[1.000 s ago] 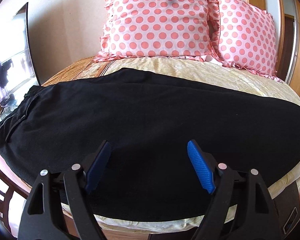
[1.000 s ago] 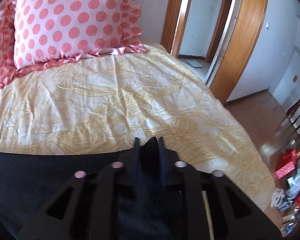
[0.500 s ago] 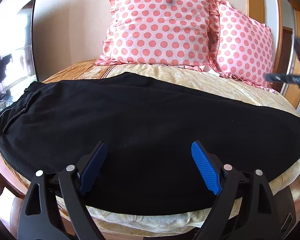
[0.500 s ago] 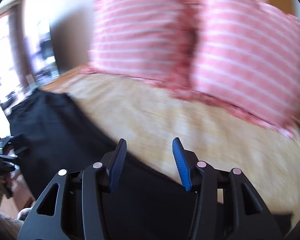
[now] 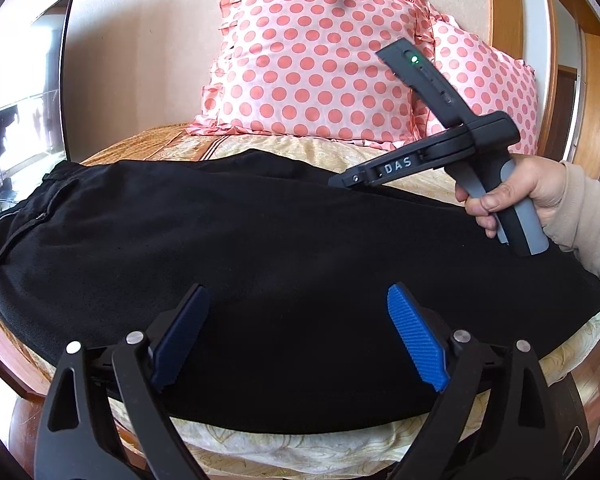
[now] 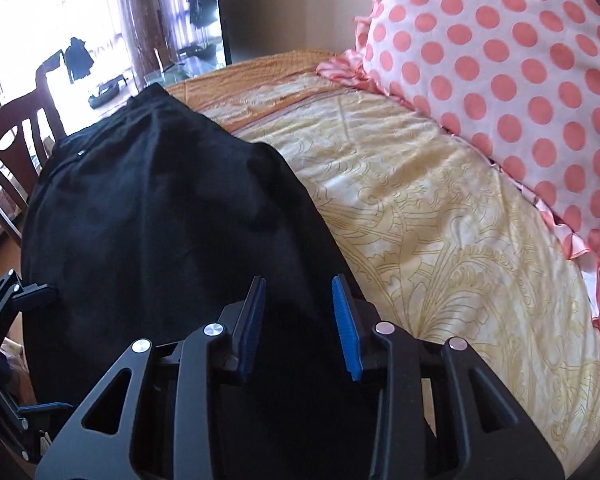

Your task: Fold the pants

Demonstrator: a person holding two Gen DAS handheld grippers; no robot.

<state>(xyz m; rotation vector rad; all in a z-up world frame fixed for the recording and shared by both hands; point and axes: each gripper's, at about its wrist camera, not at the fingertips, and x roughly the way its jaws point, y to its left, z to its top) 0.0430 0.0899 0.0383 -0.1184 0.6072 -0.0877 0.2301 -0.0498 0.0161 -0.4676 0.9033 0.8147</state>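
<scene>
Presently catalogued: one pair of black pants (image 5: 260,248), laid flat lengthwise across a bed (image 5: 300,444) with a yellow patterned cover, waistband toward 9 o'clock in the left wrist view, legs running to 3 o'clock.

Left hand-held gripper (image 5: 296,340): jaws spread wide, nothing between the blue pads (image 5: 414,344), poised over the near edge of the pants at 6 o'clock. Whether it touches the cloth is hard to judge from this angle.

Right hand-held gripper (image 6: 299,324): jaws parted with a narrower gap, empty, over the pants toward their far edge, pointing along the garment toward the waistband at 11 o'clock. In the left wrist view its black body (image 5: 432,156) sits at 2 o'clock, above the pants, gripped by the right hand (image 5: 512,192).

Other items: two pink polka-dot pillows (image 5: 312,68) propped against the wall at 12 o'clock; a dark wooden chair (image 6: 12,152) at 9 o'clock in the right wrist view, beside the bed.
</scene>
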